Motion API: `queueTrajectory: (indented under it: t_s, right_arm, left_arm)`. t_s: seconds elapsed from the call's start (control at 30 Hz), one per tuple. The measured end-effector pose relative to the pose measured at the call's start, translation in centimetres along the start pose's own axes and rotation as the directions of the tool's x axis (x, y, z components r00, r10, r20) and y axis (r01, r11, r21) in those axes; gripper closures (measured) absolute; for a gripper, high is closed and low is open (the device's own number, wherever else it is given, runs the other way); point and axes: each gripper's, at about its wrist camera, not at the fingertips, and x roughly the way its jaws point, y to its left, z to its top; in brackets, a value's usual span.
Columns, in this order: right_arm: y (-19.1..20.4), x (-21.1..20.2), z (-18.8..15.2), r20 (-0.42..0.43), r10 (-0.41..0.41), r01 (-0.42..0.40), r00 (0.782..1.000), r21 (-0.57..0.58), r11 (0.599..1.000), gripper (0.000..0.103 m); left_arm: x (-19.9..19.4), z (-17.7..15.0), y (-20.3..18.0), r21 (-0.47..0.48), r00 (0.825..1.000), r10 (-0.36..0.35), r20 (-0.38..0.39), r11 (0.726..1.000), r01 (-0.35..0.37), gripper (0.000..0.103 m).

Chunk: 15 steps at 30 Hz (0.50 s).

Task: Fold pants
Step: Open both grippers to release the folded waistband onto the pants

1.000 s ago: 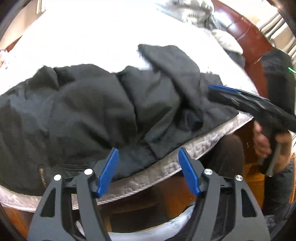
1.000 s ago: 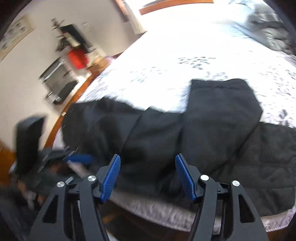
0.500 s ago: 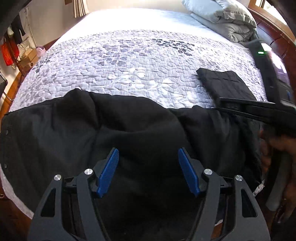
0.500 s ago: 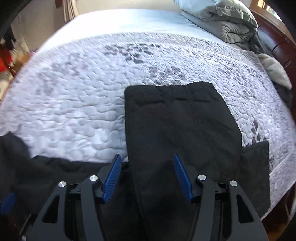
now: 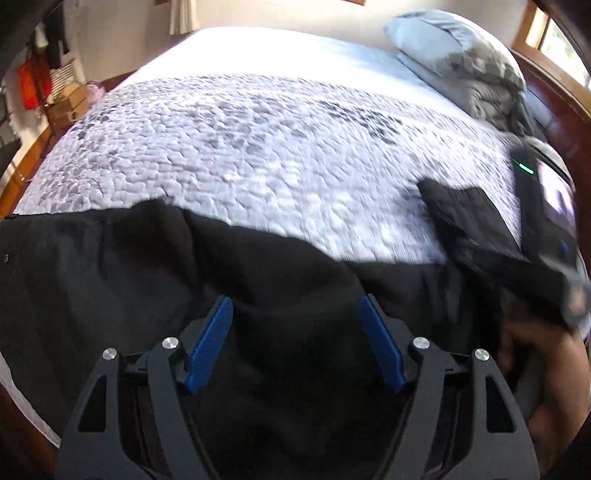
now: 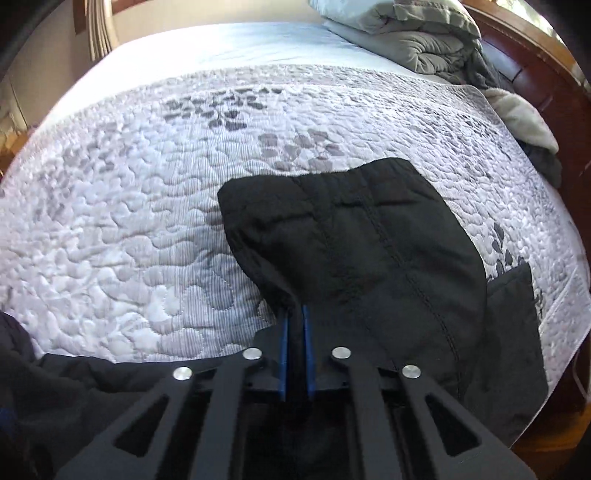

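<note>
Black quilted pants (image 5: pixel 155 266) lie rumpled along the near edge of the bed. One leg (image 6: pixel 362 243) is folded up onto the quilt. My left gripper (image 5: pixel 295 314) is open, its blue fingers (image 5: pixel 212 339) hovering over the black fabric. My right gripper (image 6: pixel 294 317) is shut on the near left edge of the folded leg; its blue pads pinch the cloth. The right gripper and the hand holding it also show at the right of the left wrist view (image 5: pixel 546 236).
A white and grey quilt (image 6: pixel 147 206) covers the bed. Folded grey bedding (image 6: pixel 413 33) and a cream cloth (image 6: pixel 524 118) lie at the far right by the dark wooden bed frame (image 6: pixel 546 77). Shelves with red items (image 5: pixel 33 85) stand at the far left.
My right gripper has closed on the edge of the folded pant leg. My left gripper stayed open over the pants with a slight shift of view.
</note>
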Motion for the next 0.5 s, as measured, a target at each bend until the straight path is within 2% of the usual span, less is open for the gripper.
queueTrajectory:
  t_s: [0.07,0.17,0.27,0.3,0.4,0.5]
  right_arm:
    - [-0.8,-0.8,0.0,0.013,0.044,-0.044,0.999,0.027,0.999,0.098]
    - [-3.3,-3.0,-0.1,0.06,0.132,-0.137,0.989,0.089,0.987,0.098]
    - [-6.6,-5.3,0.1,0.124,0.192,-0.209,0.974,0.152,0.966,0.098]
    - [-8.5,-6.4,-0.1,0.159,0.227,-0.255,0.961,0.187,0.949,0.098]
    - [-13.2,-8.4,-1.0,0.213,0.251,-0.304,0.944,0.271,0.913,0.098]
    - [-17.8,-9.1,-2.9,0.24,0.251,-0.326,0.938,0.359,0.875,0.098]
  left_arm:
    - [0.6,0.6,-0.1,-0.015,1.0,0.029,-0.001,0.999,-0.029,0.037]
    - [1.1,0.8,0.0,-0.032,1.0,0.02,-0.018,0.999,-0.021,0.038]
    - [1.3,0.4,-0.2,-0.021,0.999,0.043,-0.014,0.999,-0.043,0.037]
    - [1.4,0.3,-0.2,-0.018,0.999,0.046,-0.016,0.999,-0.046,0.037]
    - [1.5,-0.2,-0.4,-0.004,0.998,0.06,-0.016,0.998,-0.06,0.037]
    - [1.3,-0.6,-0.7,0.007,0.997,0.075,-0.007,0.997,-0.075,0.035]
